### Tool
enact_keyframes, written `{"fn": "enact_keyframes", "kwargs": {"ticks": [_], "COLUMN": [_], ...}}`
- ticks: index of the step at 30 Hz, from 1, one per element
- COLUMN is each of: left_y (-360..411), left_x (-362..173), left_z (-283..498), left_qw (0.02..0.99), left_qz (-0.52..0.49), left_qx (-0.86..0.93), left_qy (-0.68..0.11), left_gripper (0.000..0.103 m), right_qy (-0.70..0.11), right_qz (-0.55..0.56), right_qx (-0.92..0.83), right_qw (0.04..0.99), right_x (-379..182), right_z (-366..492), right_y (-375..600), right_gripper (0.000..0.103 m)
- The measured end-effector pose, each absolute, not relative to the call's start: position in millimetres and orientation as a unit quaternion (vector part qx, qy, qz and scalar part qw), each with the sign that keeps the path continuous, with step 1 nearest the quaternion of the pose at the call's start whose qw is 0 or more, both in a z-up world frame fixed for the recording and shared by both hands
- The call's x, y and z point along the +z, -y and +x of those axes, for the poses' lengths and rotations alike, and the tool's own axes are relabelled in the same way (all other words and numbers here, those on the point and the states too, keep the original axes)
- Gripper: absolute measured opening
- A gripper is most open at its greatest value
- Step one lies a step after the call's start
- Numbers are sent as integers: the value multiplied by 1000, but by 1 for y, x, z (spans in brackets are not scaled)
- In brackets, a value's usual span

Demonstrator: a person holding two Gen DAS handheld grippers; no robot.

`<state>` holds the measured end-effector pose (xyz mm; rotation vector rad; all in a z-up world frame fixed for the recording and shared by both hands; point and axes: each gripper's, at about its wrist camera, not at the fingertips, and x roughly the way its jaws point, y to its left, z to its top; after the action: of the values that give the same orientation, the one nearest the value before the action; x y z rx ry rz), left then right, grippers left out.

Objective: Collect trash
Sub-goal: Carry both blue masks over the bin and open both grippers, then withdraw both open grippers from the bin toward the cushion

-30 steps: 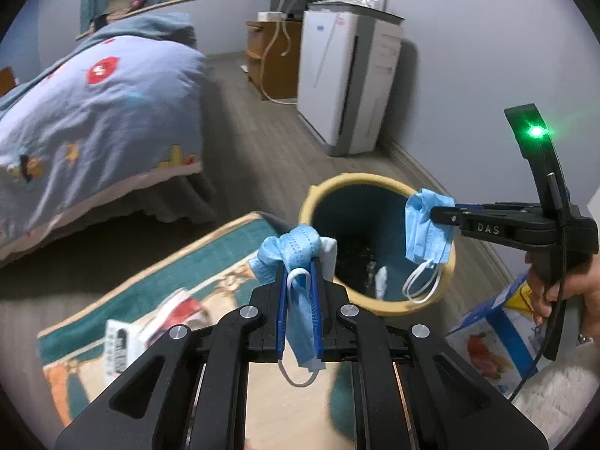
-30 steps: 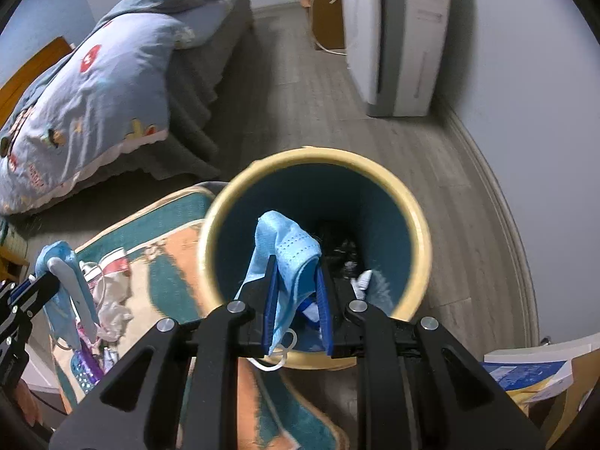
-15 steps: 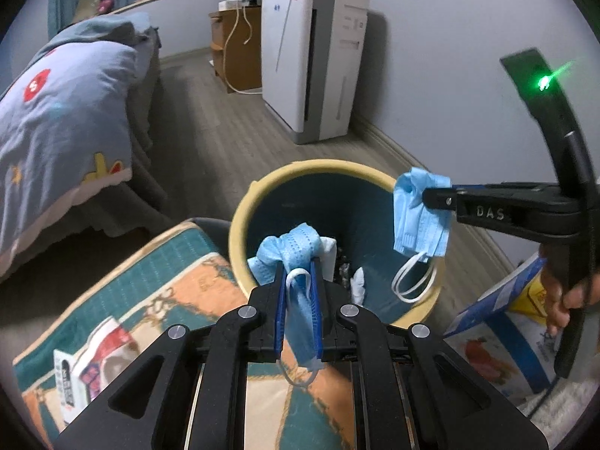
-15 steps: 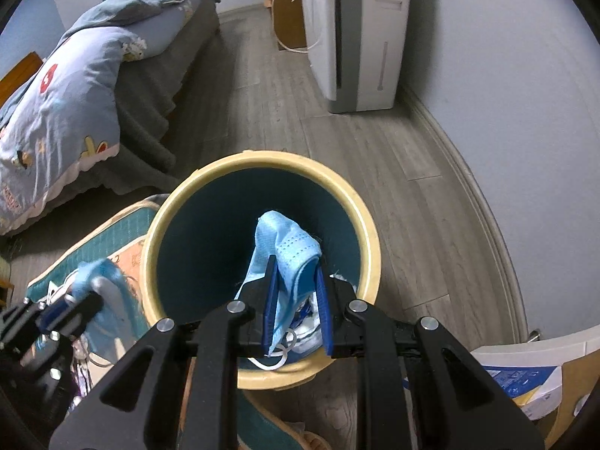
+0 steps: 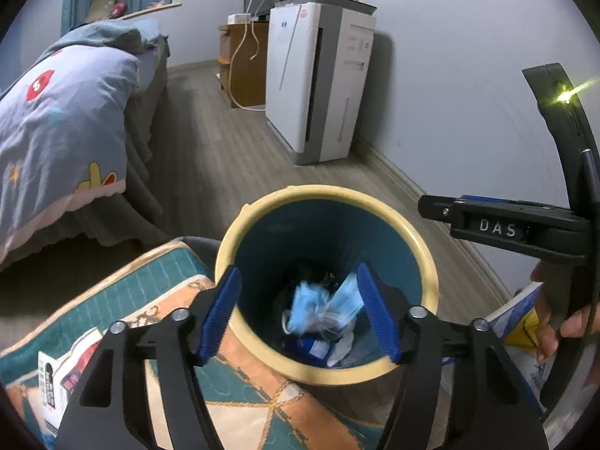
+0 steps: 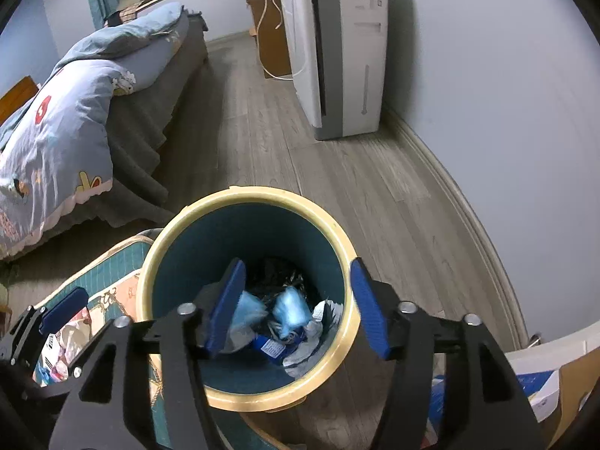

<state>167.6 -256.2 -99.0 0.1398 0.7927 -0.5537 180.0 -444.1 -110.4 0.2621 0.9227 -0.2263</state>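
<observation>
Hanging over a yellow-rimmed bin [image 5: 427,262] on a bedroom floor, the left gripper [image 5: 303,313] and right gripper [image 6: 296,305] have both just spread their jaws and hold nothing. Two blue face masks [image 5: 326,307] lie inside on other rubbish. A patterned rug [image 5: 157,292] touches the bin's left side.

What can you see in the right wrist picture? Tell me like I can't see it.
The right gripper hangs open over a round bin, its jaws having just opened, with blue face masks lying inside on other trash. A rug lies beside the bin, with a bed behind.
</observation>
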Motion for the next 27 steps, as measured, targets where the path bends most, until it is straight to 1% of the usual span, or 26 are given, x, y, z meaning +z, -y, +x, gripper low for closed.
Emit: {"fn": "enact_keyframes", "kwargs": {"ticks": [1, 2, 3, 4, 6, 10, 19, 27], "left_y": [255, 254, 252, 250, 244, 230, 189, 114], "left_x": [-99, -98, -97, -95, -91, -85, -71, -49], "left_z": [168, 168, 167, 166, 164, 160, 143, 118], "left_qw": [883, 883, 884, 886, 889, 895, 906, 924], "left_qz": [67, 68, 69, 70, 68, 61, 83, 58], "left_qx": [-264, -262, -260, -258, -253, -237, -205, -145], "left_qy": [-382, -383, -382, -380, -376, -372, -361, -350], "left_gripper": [73, 76, 80, 81, 90, 95, 95, 96], "right_qy": [-445, -445, -444, -442, -440, -443, -436, -430], "right_qz": [126, 124, 122, 120, 121, 121, 103, 94], "right_qx": [-109, -110, -109, -109, -107, -103, -88, -62], "right_qw": [880, 880, 881, 882, 883, 882, 890, 896], "right_x": [-110, -109, -108, -106, -102, -97, -77, -65], "right_z": [180, 180, 180, 179, 179, 177, 174, 169], "right_y": [444, 442, 441, 440, 437, 430, 401, 363], "right_gripper": [69, 71, 78, 87, 98, 97, 97, 97]}}
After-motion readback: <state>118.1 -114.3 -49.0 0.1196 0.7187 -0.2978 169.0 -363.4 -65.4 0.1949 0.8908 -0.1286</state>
